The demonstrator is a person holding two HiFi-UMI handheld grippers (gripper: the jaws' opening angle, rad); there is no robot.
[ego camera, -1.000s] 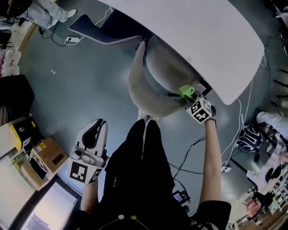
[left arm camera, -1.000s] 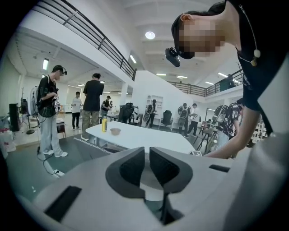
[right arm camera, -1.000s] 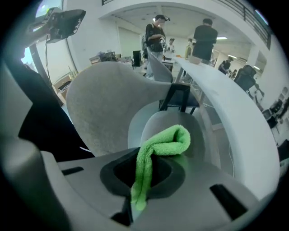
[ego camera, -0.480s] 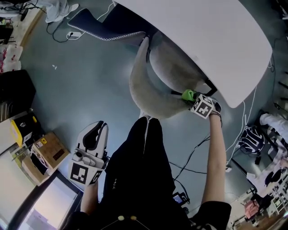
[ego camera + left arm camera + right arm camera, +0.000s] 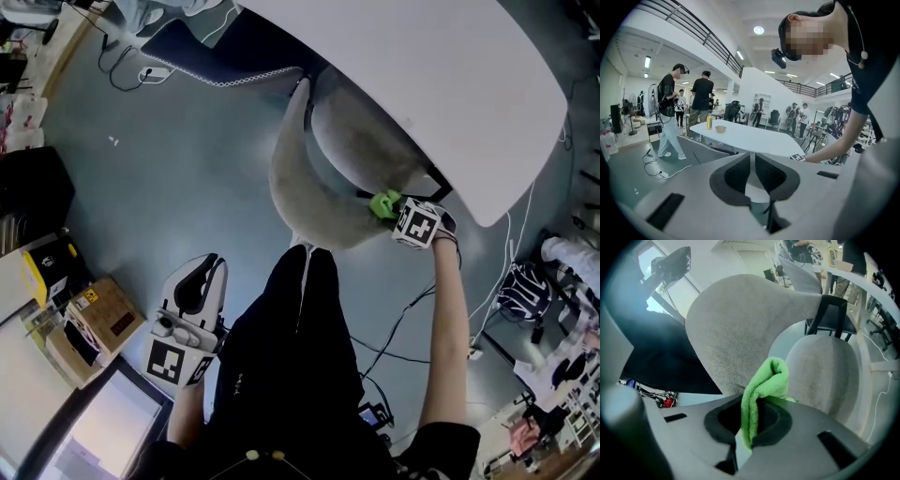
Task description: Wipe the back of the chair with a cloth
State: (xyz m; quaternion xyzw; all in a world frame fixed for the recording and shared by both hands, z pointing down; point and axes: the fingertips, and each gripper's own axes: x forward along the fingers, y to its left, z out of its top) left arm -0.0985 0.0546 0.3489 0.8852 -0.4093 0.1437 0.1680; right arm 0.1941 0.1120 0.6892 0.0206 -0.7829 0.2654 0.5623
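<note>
Cloth [image 5: 384, 203] at chair back [image 5: 298, 183], wipe in hand.
Head view: we find the right claw [image 5: 397, 213] at the back's end. Left gripper view: left claw [image 5: 754, 174] released, empty. Right gripper view: cloth clamped, bunched; we advise firm, flat contact along the curve.

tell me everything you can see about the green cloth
The green cloth is bright lime, soft and fluffy like microfibre, folded into a thick bunch. The right gripper is shut on its lower part; the rounded fold sticks out past the jaws and seems to rest against the grey fabric chair back.
</note>
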